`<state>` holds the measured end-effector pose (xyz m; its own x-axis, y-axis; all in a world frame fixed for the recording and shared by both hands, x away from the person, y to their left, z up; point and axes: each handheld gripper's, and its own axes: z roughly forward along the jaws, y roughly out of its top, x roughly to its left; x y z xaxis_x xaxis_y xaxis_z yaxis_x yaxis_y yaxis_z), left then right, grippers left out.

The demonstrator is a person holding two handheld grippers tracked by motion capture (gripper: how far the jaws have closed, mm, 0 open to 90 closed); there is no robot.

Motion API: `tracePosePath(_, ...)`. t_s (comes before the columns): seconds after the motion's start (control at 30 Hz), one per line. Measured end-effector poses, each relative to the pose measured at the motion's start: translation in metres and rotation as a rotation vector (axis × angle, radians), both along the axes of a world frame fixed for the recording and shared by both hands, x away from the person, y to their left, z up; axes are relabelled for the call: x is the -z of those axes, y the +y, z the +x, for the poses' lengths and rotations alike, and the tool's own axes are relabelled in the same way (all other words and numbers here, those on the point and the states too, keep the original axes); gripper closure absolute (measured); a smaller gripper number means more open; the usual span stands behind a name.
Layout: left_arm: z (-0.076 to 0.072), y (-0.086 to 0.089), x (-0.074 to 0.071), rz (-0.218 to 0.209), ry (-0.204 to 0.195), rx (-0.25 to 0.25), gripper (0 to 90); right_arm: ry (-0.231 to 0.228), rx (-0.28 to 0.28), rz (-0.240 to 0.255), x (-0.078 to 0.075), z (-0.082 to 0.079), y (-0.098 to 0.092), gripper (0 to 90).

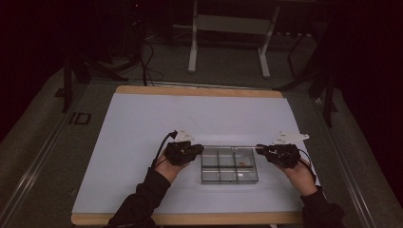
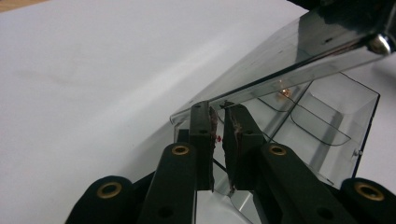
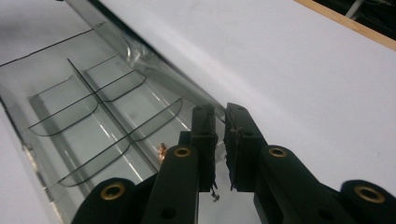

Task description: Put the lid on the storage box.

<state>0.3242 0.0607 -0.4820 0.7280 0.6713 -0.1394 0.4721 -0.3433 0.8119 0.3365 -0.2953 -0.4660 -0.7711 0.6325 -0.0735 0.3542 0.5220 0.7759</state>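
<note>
Two pairs of jaws, both nearly closed: my left gripper (image 2: 218, 116) pinches the thin edge of the clear lid (image 2: 280, 60), and my right gripper (image 3: 220, 114) pinches the same lid's edge at the box's other end. The lid looks light, stiff and slick, so I judge the edge near each end the safest hold. Below sits the clear plastic box (image 1: 229, 166), split into compartments, one holding a small coppery bit (image 3: 162, 150), near the table's (image 1: 142, 118) front edge.
</note>
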Motion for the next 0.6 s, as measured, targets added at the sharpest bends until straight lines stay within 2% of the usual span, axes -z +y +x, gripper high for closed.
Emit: tracePosePath(0.6,-0.01,-0.001,0.009,0.034,0.014,0.017,84.6,0.022,-0.018,-0.005,0.01,-0.013,-0.005,82.0)
